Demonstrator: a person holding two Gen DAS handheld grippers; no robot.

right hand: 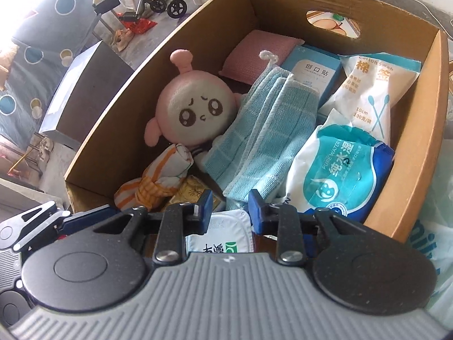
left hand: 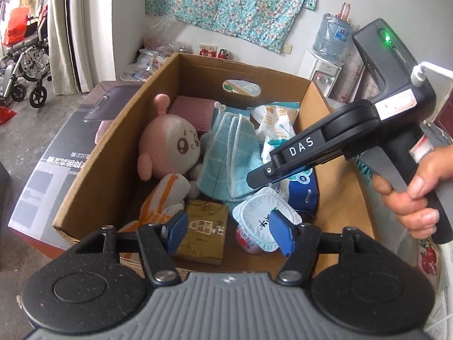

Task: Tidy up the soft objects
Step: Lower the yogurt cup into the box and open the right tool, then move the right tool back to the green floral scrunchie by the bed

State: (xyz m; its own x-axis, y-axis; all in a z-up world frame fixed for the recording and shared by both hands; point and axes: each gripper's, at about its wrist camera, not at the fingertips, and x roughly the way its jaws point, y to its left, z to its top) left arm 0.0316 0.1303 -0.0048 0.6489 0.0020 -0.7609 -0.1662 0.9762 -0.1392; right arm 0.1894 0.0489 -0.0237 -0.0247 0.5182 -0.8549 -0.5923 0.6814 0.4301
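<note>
A cardboard box [left hand: 93,170] [right hand: 419,153] holds soft things: a pink plush doll [left hand: 170,144] [right hand: 195,113], a folded light-blue towel [left hand: 229,153] [right hand: 260,141], an orange-striped cloth [left hand: 164,198] [right hand: 158,181] and a pink sponge pad [left hand: 192,113] [right hand: 254,53]. My left gripper [left hand: 229,233] is open and empty above the box's near end. My right gripper [right hand: 230,211] is open and empty just above the towel's near edge and a yogurt cup [right hand: 218,235]; its body shows in the left wrist view [left hand: 311,147].
The box also holds a wet-wipes pack [right hand: 337,175], a cotton swab bag [right hand: 371,90] [left hand: 274,119], a plaster box [right hand: 314,70], a gold box [left hand: 203,232] and the yogurt cup [left hand: 260,218]. A water dispenser [left hand: 325,65] and a wheelchair [left hand: 22,65] stand beyond.
</note>
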